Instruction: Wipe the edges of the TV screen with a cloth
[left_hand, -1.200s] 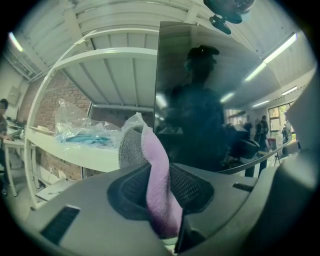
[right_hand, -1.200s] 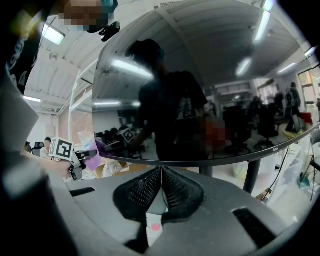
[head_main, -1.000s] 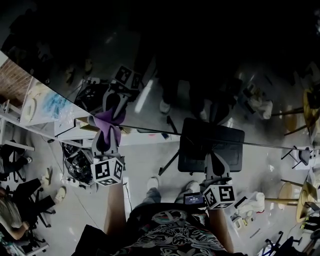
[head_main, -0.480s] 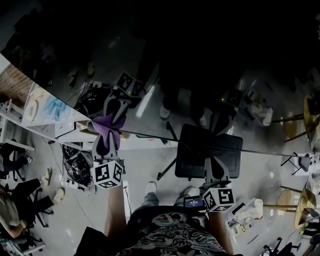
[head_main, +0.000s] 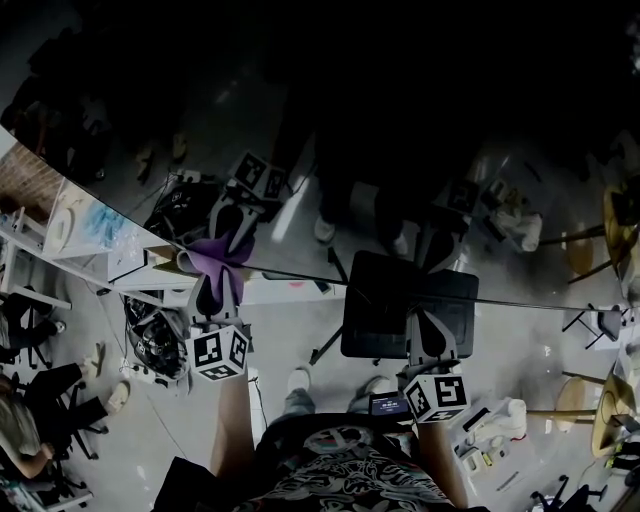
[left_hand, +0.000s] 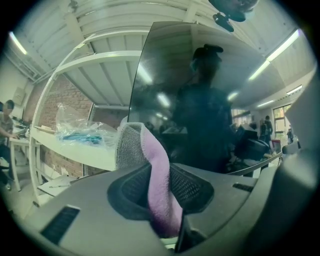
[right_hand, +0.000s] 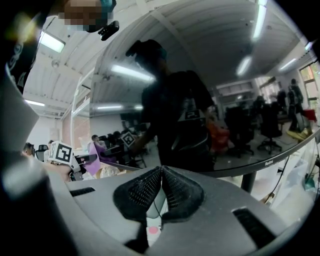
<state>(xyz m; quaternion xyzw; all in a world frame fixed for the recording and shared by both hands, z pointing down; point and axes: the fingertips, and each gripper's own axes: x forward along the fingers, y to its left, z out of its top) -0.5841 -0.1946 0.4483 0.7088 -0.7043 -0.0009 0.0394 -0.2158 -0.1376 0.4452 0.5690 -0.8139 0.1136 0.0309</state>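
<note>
While the left gripper's (head_main: 216, 285) jaws pinch the purple cloth (head_main: 212, 252) right at the TV screen's (head_main: 400, 160) lower edge, that long edge runs off rightward past the right gripper (head_main: 428, 328), whose jaws are pressed together on nothing.

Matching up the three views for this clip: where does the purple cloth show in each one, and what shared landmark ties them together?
Head view: the cloth is left of centre, at the lower edge of the TV screen.
Left gripper view: the cloth is in the centre, clamped between the jaws of the left gripper.
Right gripper view: the cloth is small, at far left.
Shared landmark: the dark, reflective TV screen.
</note>
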